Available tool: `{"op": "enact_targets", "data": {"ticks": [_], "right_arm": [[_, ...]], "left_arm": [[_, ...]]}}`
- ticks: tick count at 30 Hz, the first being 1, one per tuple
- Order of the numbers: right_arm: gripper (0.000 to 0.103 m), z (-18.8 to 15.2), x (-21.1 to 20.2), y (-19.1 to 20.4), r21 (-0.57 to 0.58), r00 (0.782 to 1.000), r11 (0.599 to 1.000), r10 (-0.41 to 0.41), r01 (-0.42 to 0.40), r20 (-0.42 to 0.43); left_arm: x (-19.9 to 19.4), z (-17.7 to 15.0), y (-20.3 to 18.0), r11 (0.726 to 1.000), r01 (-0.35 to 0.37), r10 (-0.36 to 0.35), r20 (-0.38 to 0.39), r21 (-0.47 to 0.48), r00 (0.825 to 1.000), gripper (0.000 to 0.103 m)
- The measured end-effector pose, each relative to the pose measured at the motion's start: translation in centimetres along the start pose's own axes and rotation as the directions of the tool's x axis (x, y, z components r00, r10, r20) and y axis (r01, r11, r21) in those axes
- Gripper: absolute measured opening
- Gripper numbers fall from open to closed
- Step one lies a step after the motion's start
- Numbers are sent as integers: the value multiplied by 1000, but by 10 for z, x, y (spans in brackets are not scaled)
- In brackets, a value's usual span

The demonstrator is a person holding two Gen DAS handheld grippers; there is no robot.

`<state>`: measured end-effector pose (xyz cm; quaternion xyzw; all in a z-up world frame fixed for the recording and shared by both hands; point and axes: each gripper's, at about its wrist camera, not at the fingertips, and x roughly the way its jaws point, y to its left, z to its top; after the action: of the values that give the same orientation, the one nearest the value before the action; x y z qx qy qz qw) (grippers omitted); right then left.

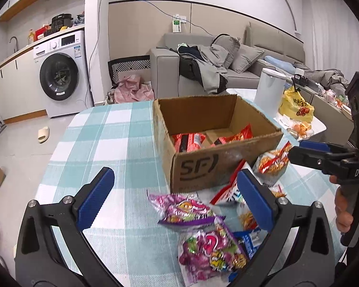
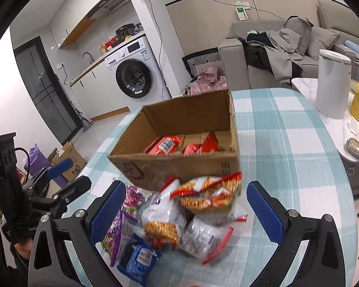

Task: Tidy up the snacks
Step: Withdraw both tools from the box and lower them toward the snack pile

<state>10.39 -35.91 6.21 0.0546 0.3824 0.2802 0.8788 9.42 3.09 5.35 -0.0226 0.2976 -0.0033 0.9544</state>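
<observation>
Basically both grippers, left gripper (image 1: 177, 198) & right gripper (image 2: 184, 212), were wide open w/ nothing held; loose snack packets (image 2: 170, 222) lay piled on the table (image 2: 287, 143) against the cardboard box (image 2: 179, 165) front wall, a few red ones already inside. Risk imo: packets overlapped, so a pinch could've snagged two or slipped on crinkly film

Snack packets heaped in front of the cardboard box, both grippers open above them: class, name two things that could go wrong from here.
1. The packets overlap: the noodle packet rests on others, so the right gripper may pinch two or drag neighbours along.
2. The cardboard box stands right behind the pile; a lifted packet could catch its near wall.
</observation>
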Motion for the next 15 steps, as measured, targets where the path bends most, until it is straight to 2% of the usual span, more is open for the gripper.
{"op": "enact_targets", "data": {"ticks": [15], "right_arm": [[103,-31,-3,-21,46,999,998,-37,38,-17]], "left_arm": [[4,-36,9,999,-14,11,-78,-38,997,102]]}}
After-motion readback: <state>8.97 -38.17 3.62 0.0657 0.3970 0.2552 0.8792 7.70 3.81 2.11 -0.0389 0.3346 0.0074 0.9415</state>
